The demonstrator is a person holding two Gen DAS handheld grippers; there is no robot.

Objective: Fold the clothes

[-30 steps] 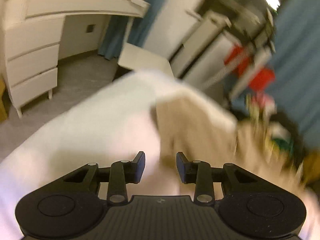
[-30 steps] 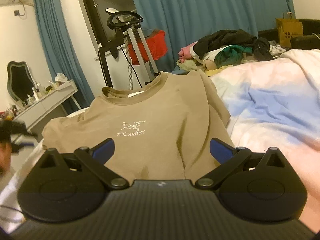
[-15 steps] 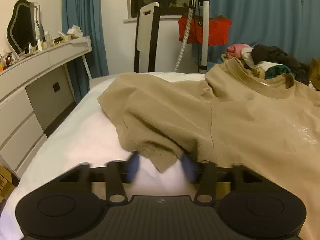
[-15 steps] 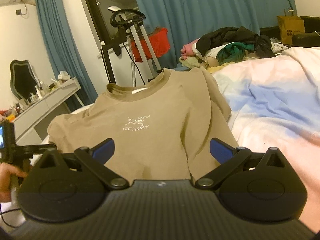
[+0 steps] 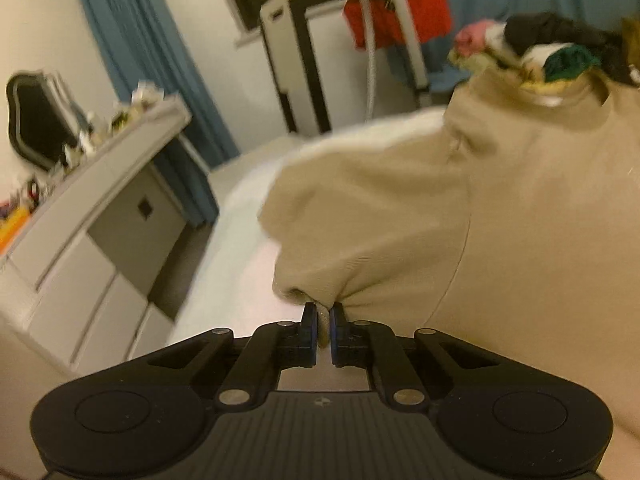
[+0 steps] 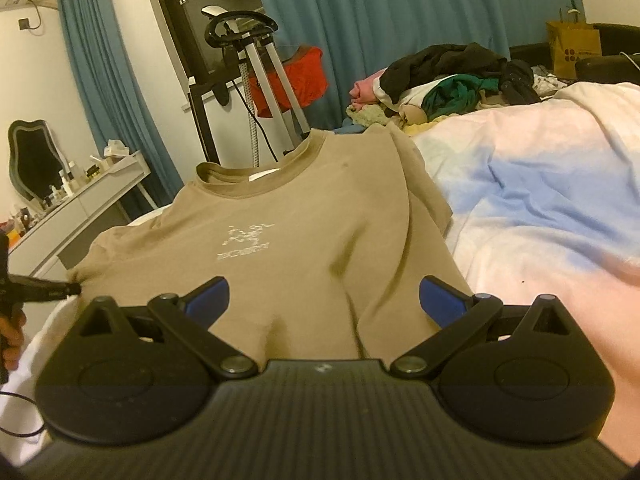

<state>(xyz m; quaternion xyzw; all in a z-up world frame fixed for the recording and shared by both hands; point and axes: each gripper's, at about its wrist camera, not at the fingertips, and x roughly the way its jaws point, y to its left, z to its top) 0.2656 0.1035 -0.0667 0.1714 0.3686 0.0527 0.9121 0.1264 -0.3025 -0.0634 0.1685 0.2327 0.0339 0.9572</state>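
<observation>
A tan T-shirt [image 5: 400,208] lies face up on the bed, its collar at the far end and a white logo on the chest [image 6: 244,242]. My left gripper [image 5: 323,312] is at the shirt's left sleeve; its jaws are closing, and the pads pinch the bunched sleeve hem between them. In the right wrist view the left gripper [image 6: 74,289] shows at the shirt's left edge, held by a hand [image 6: 10,332]. My right gripper [image 6: 324,300] hovers open over the shirt's lower hem, with nothing between its blue pads.
A white dresser [image 5: 92,216] with a mirror [image 6: 34,158] stands left of the bed. A garment steamer stand [image 6: 260,92] and a red cloth [image 6: 298,78] are behind the shirt. A clothes pile [image 6: 448,76] and a rumpled pink-blue duvet [image 6: 540,184] lie to the right.
The left gripper rolled level, moved onto the sleeve hem and closed on it, bunching the cloth. The right gripper stayed put and open.
</observation>
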